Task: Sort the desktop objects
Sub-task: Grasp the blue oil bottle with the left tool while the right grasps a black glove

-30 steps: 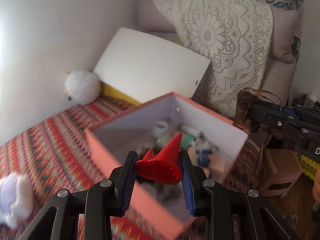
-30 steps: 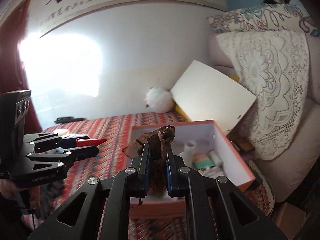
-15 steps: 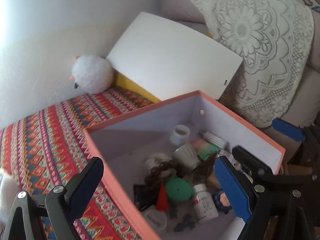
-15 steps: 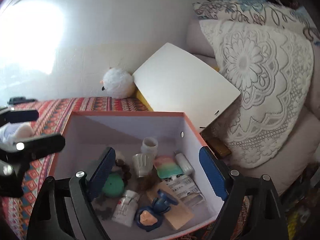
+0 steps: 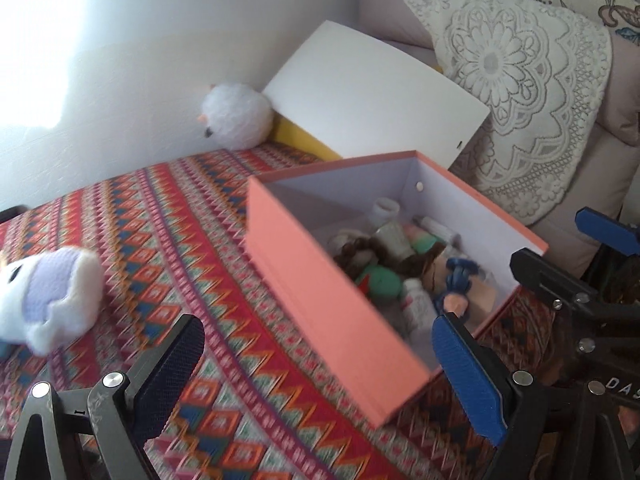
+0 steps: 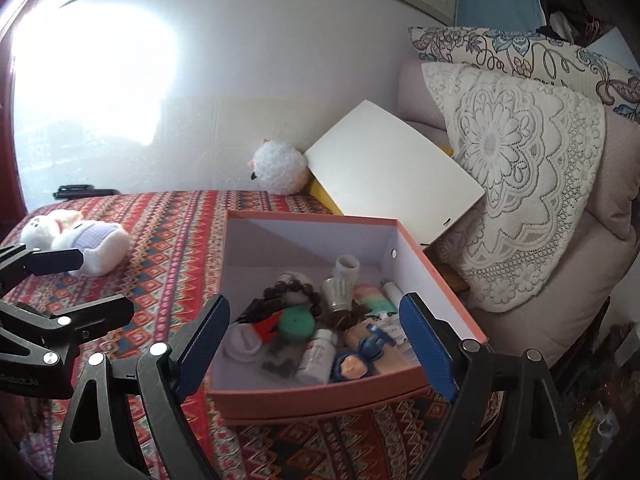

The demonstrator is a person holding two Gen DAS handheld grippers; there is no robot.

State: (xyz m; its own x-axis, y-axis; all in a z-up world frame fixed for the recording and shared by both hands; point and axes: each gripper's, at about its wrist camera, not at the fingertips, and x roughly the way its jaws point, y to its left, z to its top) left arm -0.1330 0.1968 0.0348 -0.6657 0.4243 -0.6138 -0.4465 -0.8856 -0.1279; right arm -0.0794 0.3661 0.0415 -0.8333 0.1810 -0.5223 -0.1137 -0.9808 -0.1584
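both the left gripper (image 5: 316, 372) and the right gripper (image 6: 316, 344) hang spread wide and empty by the salmon-pink cardboard box (image 6: 320, 398), which holds small bottles, a green disc and a red cone. a soft white-and-lilac plush toy (image 6: 86, 242) lies well apart on the woven patterned cloth (image 5: 168, 248). if it belongs in the box, pinching its squashy middle would hold best.

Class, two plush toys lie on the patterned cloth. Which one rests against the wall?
The round fluffy white plush ball rests against the wall beside the leaning white board. The white-and-lilac plush toy lies out on the cloth.
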